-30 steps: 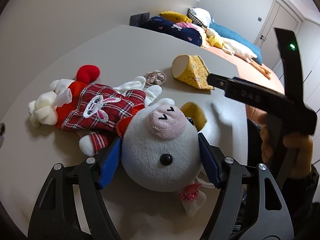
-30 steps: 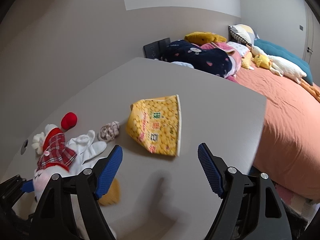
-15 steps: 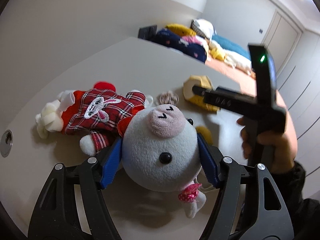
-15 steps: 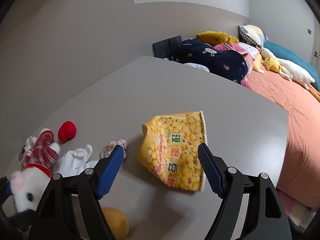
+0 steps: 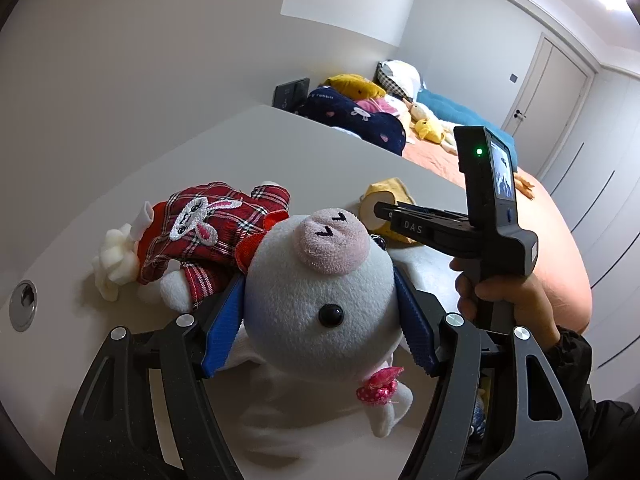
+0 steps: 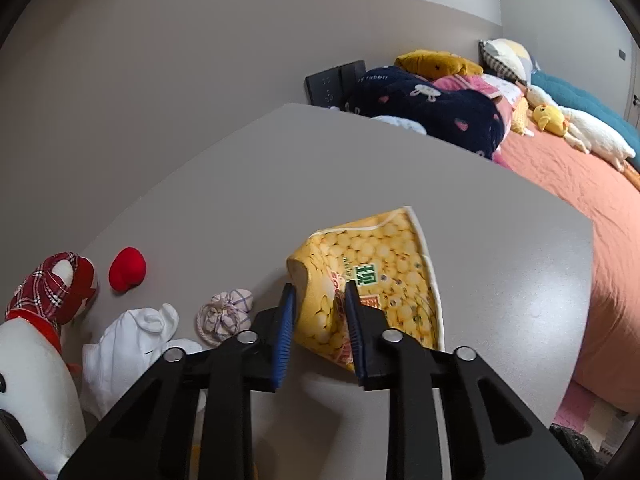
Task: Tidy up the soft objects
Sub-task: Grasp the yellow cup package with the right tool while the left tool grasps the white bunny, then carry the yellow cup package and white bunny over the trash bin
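Observation:
My left gripper (image 5: 320, 322) is shut on the white head of a plush toy (image 5: 316, 296) that has a pink snout and a red plaid dress (image 5: 208, 232). The toy's body trails off to the left above the grey table (image 5: 280, 148). My right gripper (image 6: 320, 312) is shut on the near corner of a yellow corn-print cushion (image 6: 380, 260) lying on the table. In the left wrist view, a hand (image 5: 508, 296) holds the right gripper (image 5: 420, 228). A red plush piece (image 6: 127, 269), a white glove (image 6: 132, 340) and a small checked pouch (image 6: 226, 314) lie to the cushion's left.
The table edge (image 6: 560, 320) drops off to a bed with an orange cover (image 6: 580, 184). On the bed lie a dark blue blanket (image 6: 432, 116), pillows and a yellow duck plush (image 6: 550, 118). A round cable hole (image 5: 23, 306) sits in the table at the left, and a wall runs behind.
My right gripper has moved forward to the yellow cushion and shut on its corner. My left gripper has risen with the plush toy still in it.

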The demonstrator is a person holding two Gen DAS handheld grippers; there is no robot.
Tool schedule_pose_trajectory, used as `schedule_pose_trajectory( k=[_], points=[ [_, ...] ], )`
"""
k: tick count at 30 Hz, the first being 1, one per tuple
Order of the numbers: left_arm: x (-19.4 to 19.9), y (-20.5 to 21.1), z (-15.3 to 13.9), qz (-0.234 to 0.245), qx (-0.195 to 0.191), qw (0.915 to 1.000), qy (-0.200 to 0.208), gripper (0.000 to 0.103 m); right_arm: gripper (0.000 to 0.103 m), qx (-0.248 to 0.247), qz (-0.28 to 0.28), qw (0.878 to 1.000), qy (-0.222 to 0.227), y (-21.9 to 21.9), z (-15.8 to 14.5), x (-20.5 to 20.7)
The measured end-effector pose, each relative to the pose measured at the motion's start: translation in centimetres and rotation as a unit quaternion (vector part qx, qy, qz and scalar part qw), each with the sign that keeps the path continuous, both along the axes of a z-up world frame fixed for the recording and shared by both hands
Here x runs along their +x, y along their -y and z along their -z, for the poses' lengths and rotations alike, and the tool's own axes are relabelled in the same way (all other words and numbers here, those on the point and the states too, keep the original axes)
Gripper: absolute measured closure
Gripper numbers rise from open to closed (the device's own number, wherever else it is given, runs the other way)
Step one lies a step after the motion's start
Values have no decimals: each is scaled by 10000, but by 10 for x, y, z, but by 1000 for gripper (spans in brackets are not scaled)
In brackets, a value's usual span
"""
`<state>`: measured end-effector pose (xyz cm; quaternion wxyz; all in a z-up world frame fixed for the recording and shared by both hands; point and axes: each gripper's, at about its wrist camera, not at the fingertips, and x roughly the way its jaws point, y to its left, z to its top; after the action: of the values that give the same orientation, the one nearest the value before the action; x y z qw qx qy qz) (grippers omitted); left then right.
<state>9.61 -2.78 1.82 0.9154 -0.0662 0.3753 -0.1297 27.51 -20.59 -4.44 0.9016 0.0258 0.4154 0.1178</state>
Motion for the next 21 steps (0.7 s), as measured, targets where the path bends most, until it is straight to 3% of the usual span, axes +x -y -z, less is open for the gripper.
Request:
schedule_pose_trajectory(
  k=[21],
  points=[
    [-43, 42, -48, 295, 36, 9977, 611, 35, 86, -64, 398, 9958, 821, 57, -71, -70]
  ],
)
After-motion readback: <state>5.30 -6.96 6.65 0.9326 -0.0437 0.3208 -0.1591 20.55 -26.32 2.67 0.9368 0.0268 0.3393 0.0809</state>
